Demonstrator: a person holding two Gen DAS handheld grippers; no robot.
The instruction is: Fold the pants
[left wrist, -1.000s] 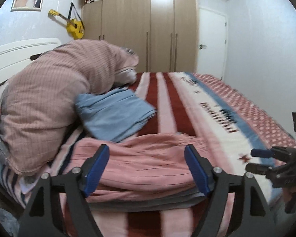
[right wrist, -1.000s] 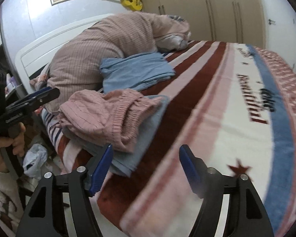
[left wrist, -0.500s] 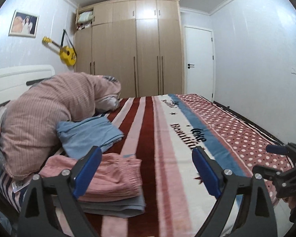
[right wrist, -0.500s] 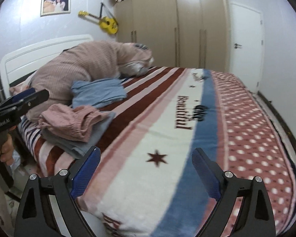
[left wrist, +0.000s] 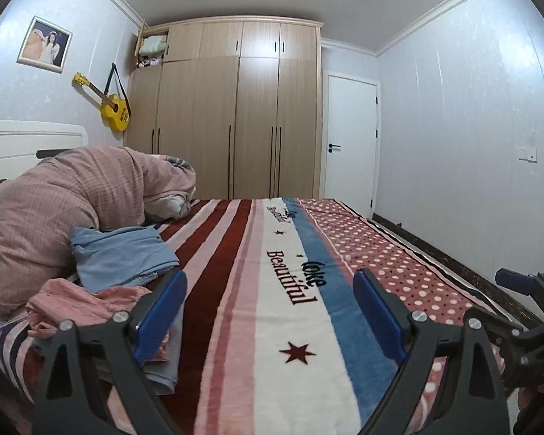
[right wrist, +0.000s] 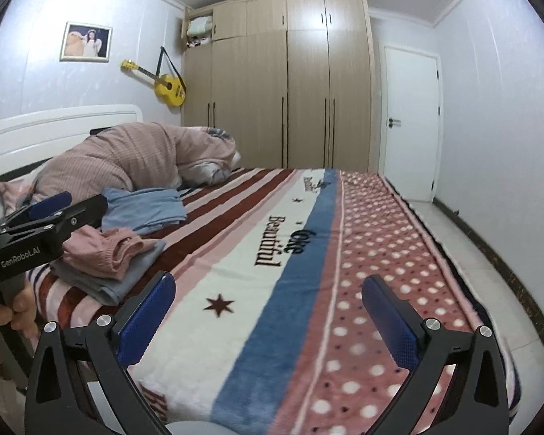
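Note:
Folded pink pants [left wrist: 79, 304] lie on a folded grey-blue garment [left wrist: 170, 359] at the bed's left edge; they also show in the right wrist view [right wrist: 101, 250]. My left gripper [left wrist: 270, 315] is open and empty, held back from the bed, with the pants by its left finger. My right gripper [right wrist: 268, 320] is open and empty over the bed's front edge, to the right of the pile. The left gripper shows in the right wrist view [right wrist: 50, 214], and the right gripper in the left wrist view [left wrist: 518, 279].
A folded light blue garment [left wrist: 119, 253] lies behind the pile. A bunched pink duvet [left wrist: 72, 199] sits by the white headboard [right wrist: 54, 127]. The striped blanket [left wrist: 290, 290] covers the bed. A wardrobe [left wrist: 235, 108], door [left wrist: 351, 141] and yellow guitar [left wrist: 112, 108] stand at the far wall.
Both grippers have pulled back and up from the folded pile. The view now takes in the whole bed and room. Both stayed open and empty.

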